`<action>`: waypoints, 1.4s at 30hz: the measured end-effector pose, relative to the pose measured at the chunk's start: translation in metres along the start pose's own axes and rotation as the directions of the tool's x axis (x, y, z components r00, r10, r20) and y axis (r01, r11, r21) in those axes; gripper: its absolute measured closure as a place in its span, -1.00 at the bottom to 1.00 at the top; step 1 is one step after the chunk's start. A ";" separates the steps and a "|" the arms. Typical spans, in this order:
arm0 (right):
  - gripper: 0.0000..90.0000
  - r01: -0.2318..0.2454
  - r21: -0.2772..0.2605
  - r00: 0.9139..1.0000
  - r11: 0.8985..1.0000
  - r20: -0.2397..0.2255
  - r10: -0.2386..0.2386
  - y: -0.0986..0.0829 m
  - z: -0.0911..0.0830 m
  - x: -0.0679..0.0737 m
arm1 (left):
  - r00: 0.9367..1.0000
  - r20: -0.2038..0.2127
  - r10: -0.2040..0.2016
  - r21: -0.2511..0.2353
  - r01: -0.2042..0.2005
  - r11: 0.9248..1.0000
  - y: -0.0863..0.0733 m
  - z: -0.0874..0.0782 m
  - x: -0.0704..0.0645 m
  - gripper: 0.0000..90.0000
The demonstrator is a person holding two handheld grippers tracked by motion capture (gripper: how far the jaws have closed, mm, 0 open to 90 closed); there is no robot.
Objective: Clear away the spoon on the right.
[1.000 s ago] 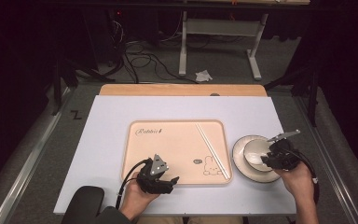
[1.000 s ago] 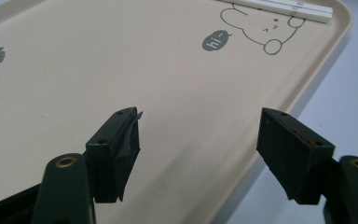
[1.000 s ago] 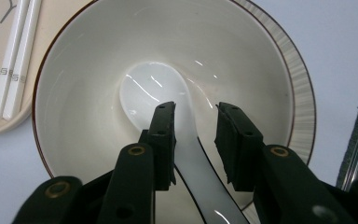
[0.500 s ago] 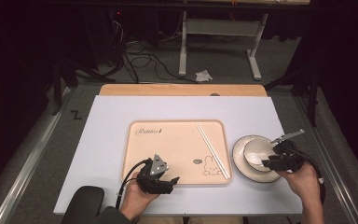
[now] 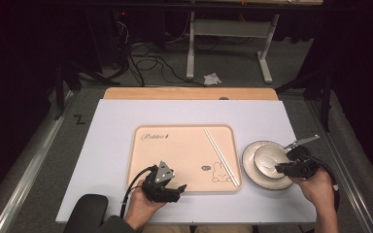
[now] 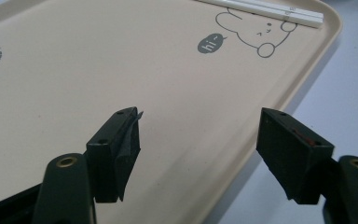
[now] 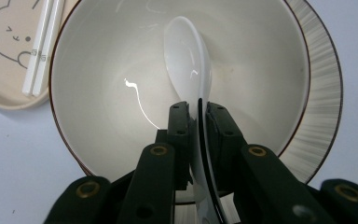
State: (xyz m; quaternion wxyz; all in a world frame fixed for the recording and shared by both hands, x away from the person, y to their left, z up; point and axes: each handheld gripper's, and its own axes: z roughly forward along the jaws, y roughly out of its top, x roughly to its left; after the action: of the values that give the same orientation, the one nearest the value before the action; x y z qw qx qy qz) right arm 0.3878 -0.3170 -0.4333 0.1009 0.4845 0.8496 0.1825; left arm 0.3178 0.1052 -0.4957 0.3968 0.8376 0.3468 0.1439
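A white ceramic spoon [image 7: 186, 60] lies with its scoop inside a white bowl [image 7: 121, 70], and my right gripper [image 7: 199, 109] is shut on its handle. The bowl [image 5: 263, 156] stands on a striped plate [image 5: 249, 170] right of the beige tray [image 5: 175, 145]; the right gripper [image 5: 282, 169] reaches in from the plate's right side. My left gripper [image 5: 177, 188] hovers open over the tray's near edge. In the left gripper view that gripper [image 6: 200, 116] holds nothing, with the tray [image 6: 74, 70] beneath it.
White chopsticks [image 5: 221, 155] lie diagonally on the tray's right side beside a rabbit drawing [image 6: 256, 32]; the chopsticks [image 7: 42, 46] sit just left of the bowl. The tray rests on a white mat [image 5: 111, 126]. Cables and a stand sit on the floor beyond.
My right gripper has drifted slightly toward the near edge with the spoon still in it. The left gripper has not moved.
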 end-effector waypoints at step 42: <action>0.90 -0.009 -0.194 0.999 0.981 0.040 0.017 -0.014 -0.030 0.015 | 1.000 -0.020 -0.002 0.025 0.003 1.000 0.006 0.013 0.004 -0.30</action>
State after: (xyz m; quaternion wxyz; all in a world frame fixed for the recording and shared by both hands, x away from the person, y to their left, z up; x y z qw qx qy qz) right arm 0.3587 -0.3165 -0.4114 0.1639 0.4816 0.8222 0.2551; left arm 0.3300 0.0978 -0.4992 0.3829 0.8407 0.3534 0.1472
